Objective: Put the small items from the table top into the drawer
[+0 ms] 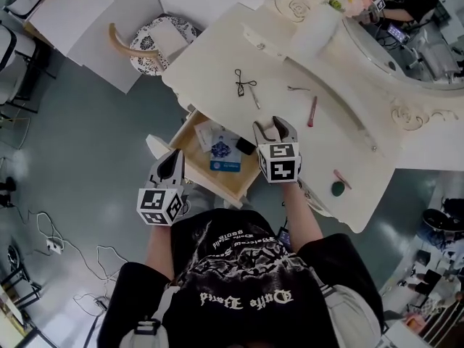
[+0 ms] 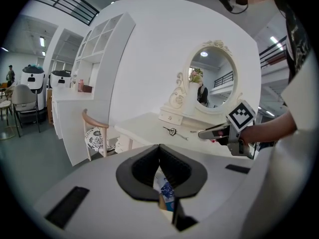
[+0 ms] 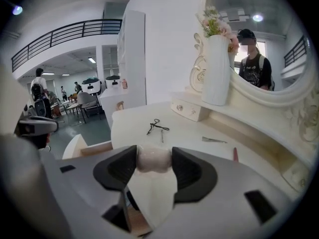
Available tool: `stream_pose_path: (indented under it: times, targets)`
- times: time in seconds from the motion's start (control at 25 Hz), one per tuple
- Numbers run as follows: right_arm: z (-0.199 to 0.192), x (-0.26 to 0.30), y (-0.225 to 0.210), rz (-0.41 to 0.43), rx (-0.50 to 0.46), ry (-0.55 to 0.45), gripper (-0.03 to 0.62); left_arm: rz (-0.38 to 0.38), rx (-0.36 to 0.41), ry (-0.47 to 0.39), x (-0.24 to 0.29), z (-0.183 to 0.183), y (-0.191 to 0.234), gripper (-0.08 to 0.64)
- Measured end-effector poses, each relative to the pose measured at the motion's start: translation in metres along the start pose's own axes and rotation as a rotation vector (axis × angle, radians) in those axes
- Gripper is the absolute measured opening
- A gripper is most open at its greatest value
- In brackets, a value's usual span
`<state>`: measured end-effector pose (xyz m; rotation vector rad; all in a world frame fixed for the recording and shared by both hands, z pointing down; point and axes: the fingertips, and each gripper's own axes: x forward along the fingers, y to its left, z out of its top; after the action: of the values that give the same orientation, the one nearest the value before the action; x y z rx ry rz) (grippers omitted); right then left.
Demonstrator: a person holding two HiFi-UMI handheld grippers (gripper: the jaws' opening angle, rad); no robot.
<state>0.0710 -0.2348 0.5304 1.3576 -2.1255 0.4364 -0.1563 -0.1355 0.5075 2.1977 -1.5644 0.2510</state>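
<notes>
My right gripper (image 1: 274, 127) hovers over the front edge of the white dressing table (image 1: 217, 42), just right of the open wooden drawer (image 1: 210, 180). In the right gripper view its jaws (image 3: 154, 152) are shut on a small, pale pink, rounded puff (image 3: 154, 161). Left of the drawer, my left gripper (image 1: 175, 158) has its jaws (image 2: 159, 148) shut with nothing between them. The drawer holds a blue-and-white packet (image 1: 225, 152) and a small black item (image 1: 245, 146). On the table top lie a black eyelash curler (image 1: 244, 84), tweezers (image 1: 298, 89), a red pencil (image 1: 312, 111), a pink stick (image 1: 341, 178) and a green round piece (image 1: 338, 188).
A white vase (image 3: 218, 68) with flowers and an oval mirror (image 3: 264, 34) stand at the back of the table. A chair with a patterned seat (image 1: 156, 42) sits to the table's left. Cables lie on the grey floor (image 1: 58, 245) at the lower left.
</notes>
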Motion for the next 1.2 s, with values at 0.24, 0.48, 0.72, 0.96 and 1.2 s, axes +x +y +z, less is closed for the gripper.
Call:
stream_pose_path:
  times: [0.24,0.48,0.72,0.96,1.2]
  targets:
    - [0.002,-0.006,0.04,0.103,-0.057,-0.012,0.225,0.006,-0.004,-0.011,-0.004,-0.001,0.0,0.015]
    - [-0.006,-0.002,0.083,0.207,-0.172,0.001,0.227,0.025,-0.018,-0.014,-0.012,-0.005,0.002,0.015]
    - [-0.008,-0.001,0.111,0.289,-0.199,0.006,0.227,0.06,-0.037,-0.02,-0.022,-0.009,0.01,0.015]
    - [-0.009,0.001,0.135,0.357,-0.232,0.016,0.227,0.093,-0.048,-0.026,-0.03,-0.011,0.018,0.015]
    - [-0.019,0.008,0.161,0.442,-0.284,0.053,0.227,0.116,-0.062,-0.023,-0.036,-0.015,0.023,0.015]
